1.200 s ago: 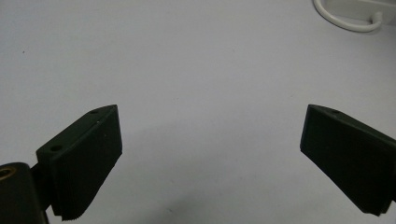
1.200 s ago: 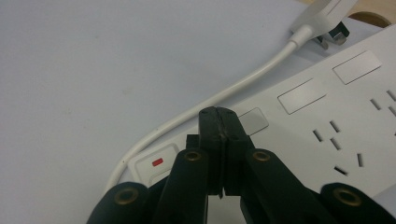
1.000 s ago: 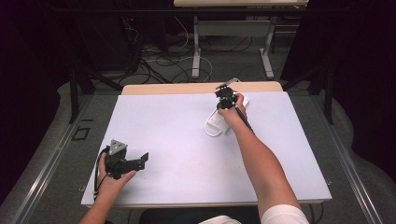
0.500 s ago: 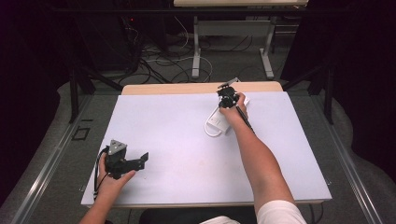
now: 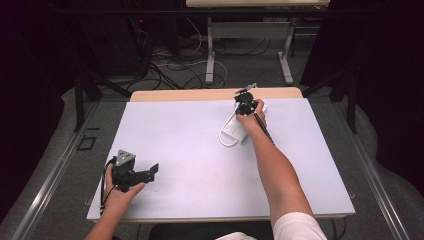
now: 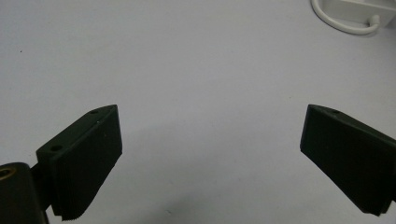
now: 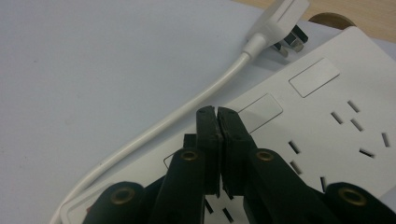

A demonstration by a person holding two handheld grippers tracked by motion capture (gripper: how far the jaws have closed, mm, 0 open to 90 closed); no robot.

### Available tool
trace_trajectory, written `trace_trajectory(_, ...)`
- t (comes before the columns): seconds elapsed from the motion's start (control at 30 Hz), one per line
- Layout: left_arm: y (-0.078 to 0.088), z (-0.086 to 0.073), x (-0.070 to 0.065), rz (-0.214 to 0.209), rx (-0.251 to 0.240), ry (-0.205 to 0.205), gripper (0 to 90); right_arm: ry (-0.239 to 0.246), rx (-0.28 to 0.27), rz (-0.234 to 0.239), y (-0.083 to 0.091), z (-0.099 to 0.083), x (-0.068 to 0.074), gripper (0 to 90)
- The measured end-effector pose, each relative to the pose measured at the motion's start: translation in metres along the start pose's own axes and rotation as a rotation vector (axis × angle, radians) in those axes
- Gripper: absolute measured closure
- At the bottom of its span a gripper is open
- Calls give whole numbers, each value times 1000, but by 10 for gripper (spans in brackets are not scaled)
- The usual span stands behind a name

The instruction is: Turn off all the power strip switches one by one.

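**Power strip at far right of table, under closed right gripper**

The power strip (image 7: 322,107) lies flat near the table's (image 5: 175,130) far edge, right of centre, its cord (image 7: 187,116) looping to a plug (image 7: 280,21) beside it. Judged rigid, light, smooth plastic; best gripped across its long edges. The right gripper (image 7: 217,112), jaws clenched on nothing, sits over its face; contact cannot be told. The left gripper (image 6: 210,158) rests released near the front-left corner. The strip's near end is hidden.

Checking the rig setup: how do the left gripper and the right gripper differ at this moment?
The left gripper has its jaws wide apart; the right gripper has them shut together. The left sits over bare table; the right is over the white power strip. Both hold nothing.
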State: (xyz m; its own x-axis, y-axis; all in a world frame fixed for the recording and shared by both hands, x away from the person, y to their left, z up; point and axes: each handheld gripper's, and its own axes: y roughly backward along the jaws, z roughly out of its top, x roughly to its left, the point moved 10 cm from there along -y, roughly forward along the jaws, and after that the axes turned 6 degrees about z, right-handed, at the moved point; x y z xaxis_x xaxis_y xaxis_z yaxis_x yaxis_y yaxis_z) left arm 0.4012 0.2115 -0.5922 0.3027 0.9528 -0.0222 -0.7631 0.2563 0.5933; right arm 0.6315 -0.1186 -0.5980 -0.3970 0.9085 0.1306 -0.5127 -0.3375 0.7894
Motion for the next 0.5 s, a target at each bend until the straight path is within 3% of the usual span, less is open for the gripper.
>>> trace_trajectory(0.5,0,-1,0,3,9,-7,54,3,17,5,-2,-3,-1,900)
